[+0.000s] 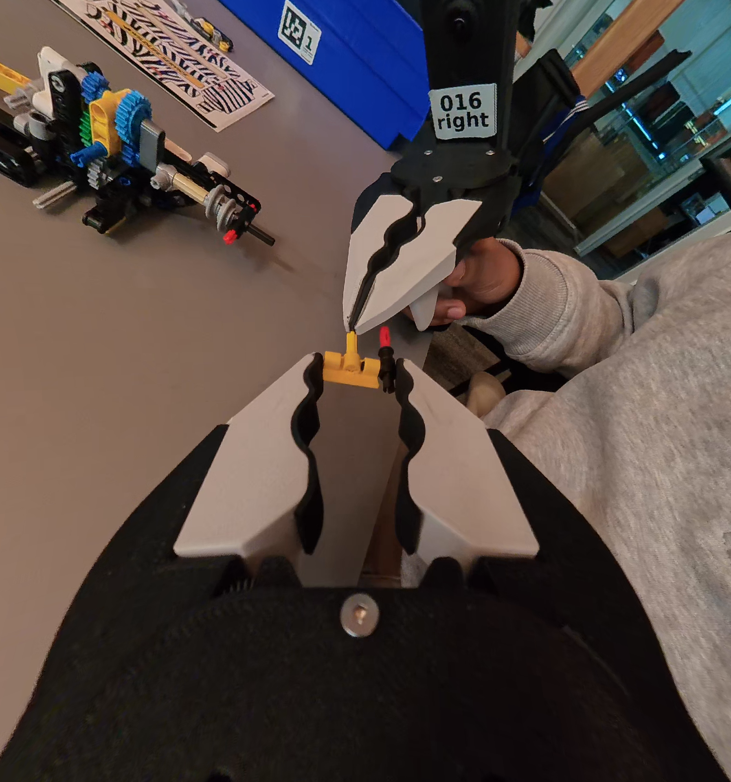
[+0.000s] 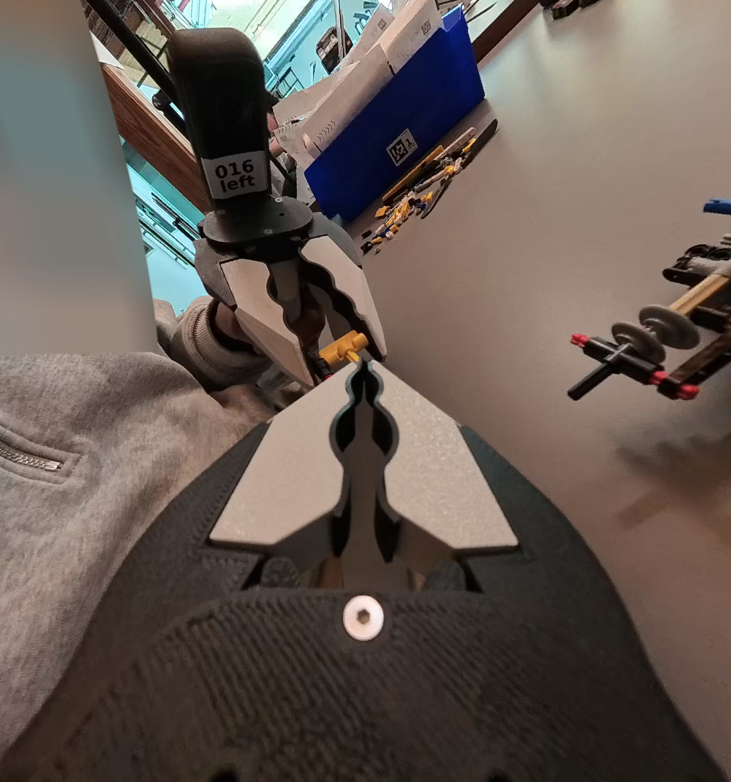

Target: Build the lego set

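Observation:
My left gripper is shut on a small yellow lego piece with a black and red pin at its right end, held in the air above the grey table edge. My right gripper comes from above and is shut on the yellow axle that sticks up from the piece. In the right wrist view my right gripper pinches that axle tip and the left gripper holds the yellow piece. The partly built lego model lies on the table at the upper left.
A sticker sheet and a blue bin lie beyond the model. Loose lego parts lie by the bin. The model's axle end juts in at right. The person's grey sweatshirt fills the right side. My left and right fingertips are right by each other.

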Tool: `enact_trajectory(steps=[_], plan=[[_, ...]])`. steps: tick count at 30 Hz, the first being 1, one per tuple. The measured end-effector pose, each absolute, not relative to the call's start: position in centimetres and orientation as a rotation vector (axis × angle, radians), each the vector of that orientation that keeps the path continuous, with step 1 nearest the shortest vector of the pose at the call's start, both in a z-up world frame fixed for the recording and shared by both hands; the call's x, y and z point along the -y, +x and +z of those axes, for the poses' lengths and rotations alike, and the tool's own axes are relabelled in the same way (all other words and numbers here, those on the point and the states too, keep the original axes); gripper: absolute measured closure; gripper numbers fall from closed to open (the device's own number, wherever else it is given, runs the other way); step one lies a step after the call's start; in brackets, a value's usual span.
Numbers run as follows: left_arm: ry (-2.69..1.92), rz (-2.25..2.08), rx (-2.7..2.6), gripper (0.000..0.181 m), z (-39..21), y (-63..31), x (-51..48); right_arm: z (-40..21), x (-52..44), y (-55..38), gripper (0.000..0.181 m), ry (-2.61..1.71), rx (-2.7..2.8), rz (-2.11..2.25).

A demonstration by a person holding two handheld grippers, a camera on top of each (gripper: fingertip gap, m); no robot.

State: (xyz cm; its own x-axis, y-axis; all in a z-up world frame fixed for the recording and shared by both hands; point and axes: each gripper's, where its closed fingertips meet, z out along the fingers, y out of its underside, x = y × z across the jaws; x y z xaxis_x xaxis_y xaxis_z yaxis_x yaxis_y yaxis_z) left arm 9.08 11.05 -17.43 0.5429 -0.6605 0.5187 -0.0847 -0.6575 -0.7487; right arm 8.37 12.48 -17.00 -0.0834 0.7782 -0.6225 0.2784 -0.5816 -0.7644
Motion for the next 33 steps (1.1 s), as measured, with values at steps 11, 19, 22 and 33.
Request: enact_trajectory(steps=[11,19,22,33], plan=[[-2.091,-1.082,-0.600,0.150,-17.3,9.1,-11.1,-16.9,-12.4,8.5,0.181,-1.801,1.134,1.720],[-2.094,-1.082,-0.604,0.150,-17.7,9.0,-11.1,-16.9,-12.3,8.5,0.181,-1.799,1.141,1.720],[-2.105,-1.067,-0.618,0.149,-18.2,8.8,-11.2,-16.8,-12.4,8.5,0.181,-1.790,1.133,1.712],[-2.015,-1.217,-0.652,0.149,-17.1,9.5,-10.5,-16.4,-13.1,9.0,0.181,-1.755,1.119,1.663]])
